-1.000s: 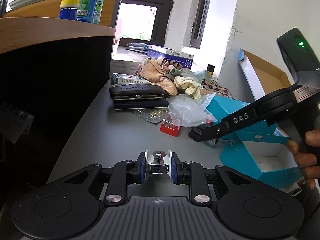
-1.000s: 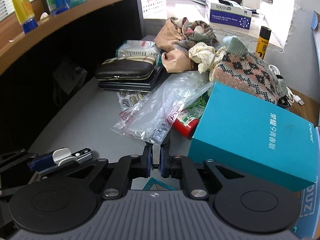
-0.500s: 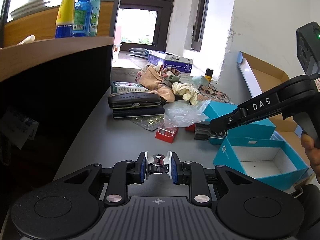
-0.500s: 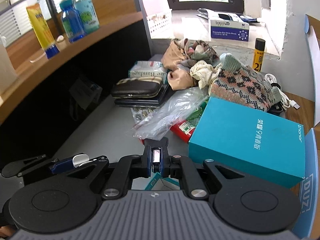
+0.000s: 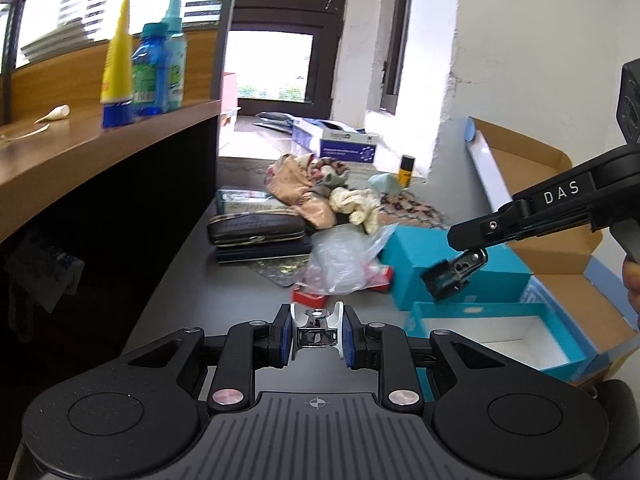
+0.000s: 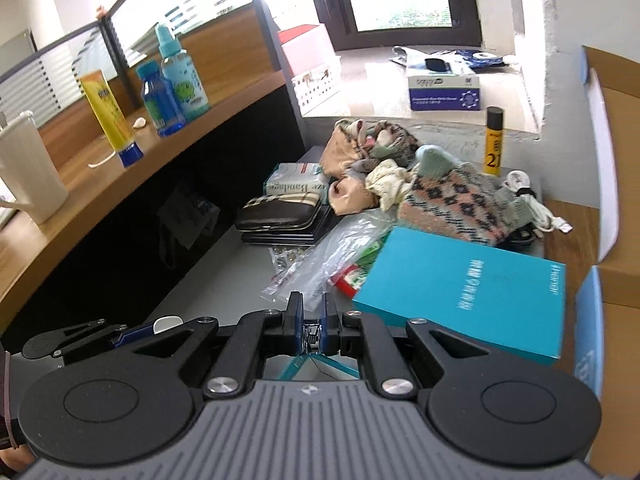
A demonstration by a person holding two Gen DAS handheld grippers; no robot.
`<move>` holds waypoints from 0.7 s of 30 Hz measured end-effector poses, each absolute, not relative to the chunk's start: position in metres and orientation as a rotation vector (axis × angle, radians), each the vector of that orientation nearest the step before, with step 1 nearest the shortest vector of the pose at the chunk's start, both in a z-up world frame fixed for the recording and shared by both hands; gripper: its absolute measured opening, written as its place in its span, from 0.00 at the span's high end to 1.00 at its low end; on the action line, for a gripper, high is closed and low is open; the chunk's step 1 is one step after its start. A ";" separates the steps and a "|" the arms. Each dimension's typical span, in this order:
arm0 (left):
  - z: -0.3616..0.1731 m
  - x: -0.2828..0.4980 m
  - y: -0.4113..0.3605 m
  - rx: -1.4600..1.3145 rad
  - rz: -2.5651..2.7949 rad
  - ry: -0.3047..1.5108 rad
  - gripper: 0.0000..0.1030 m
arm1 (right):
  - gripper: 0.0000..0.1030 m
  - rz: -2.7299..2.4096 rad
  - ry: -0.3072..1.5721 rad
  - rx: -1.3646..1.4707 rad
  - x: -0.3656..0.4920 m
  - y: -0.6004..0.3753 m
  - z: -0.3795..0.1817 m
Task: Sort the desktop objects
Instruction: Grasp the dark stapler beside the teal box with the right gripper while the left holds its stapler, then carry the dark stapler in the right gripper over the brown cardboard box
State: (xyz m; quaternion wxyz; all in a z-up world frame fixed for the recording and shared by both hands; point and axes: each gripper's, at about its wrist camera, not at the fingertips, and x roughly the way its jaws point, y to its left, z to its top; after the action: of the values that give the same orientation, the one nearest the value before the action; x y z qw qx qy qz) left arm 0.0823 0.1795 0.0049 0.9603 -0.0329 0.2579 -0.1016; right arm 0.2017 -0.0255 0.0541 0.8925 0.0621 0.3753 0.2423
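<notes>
My left gripper [image 5: 317, 335] is shut on a white and chrome nail clipper [image 5: 317, 330], held above the grey desk [image 5: 208, 280]. My right gripper [image 6: 311, 330] is nearly closed on a small metal object [image 6: 312, 338] whose kind I cannot tell. In the left wrist view the right gripper [image 5: 452, 276] hangs above the open teal box [image 5: 496, 340]. The teal box lid [image 6: 464, 288] lies beside it. A clear plastic bag [image 6: 336, 252] and a red packet [image 6: 352, 280] lie in the middle of the desk.
A brown clasp case [image 6: 280, 212] on dark flat cases, a bandage box [image 6: 296, 178], a cloth pile [image 6: 372, 160], a knitted sock [image 6: 456, 200], a white cable [image 6: 528, 196]. Bottles [image 6: 172, 84] on the wooden shelf [image 6: 120, 168] at left. Cardboard box [image 5: 540, 200] at right.
Both grippers have risen and pulled back from the desk. The right gripper lifted up over the open teal box. The left keeps its hold on the nail clipper.
</notes>
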 end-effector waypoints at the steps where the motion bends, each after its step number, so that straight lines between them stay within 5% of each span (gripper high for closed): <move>1: 0.007 0.081 0.176 -0.067 -0.212 0.523 0.73 | 0.99 0.503 0.780 0.135 0.199 -0.031 0.056; 15: 0.017 0.075 0.135 -0.059 -0.238 0.524 0.73 | 0.97 0.545 0.852 0.081 0.175 -0.081 0.055; 18: 0.016 0.076 0.135 -0.063 -0.230 0.526 0.73 | 0.93 0.583 0.874 0.069 0.173 -0.076 0.046; 21: 0.016 0.077 0.136 -0.064 -0.225 0.531 0.73 | 0.79 0.614 0.893 0.054 0.173 -0.067 0.036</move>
State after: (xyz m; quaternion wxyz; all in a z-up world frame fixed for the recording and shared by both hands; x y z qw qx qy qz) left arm 0.0767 0.1358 0.0157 0.9582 -0.0314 0.2618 -0.1110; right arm 0.1731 -0.0669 0.0361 0.8564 0.0258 0.4251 0.2921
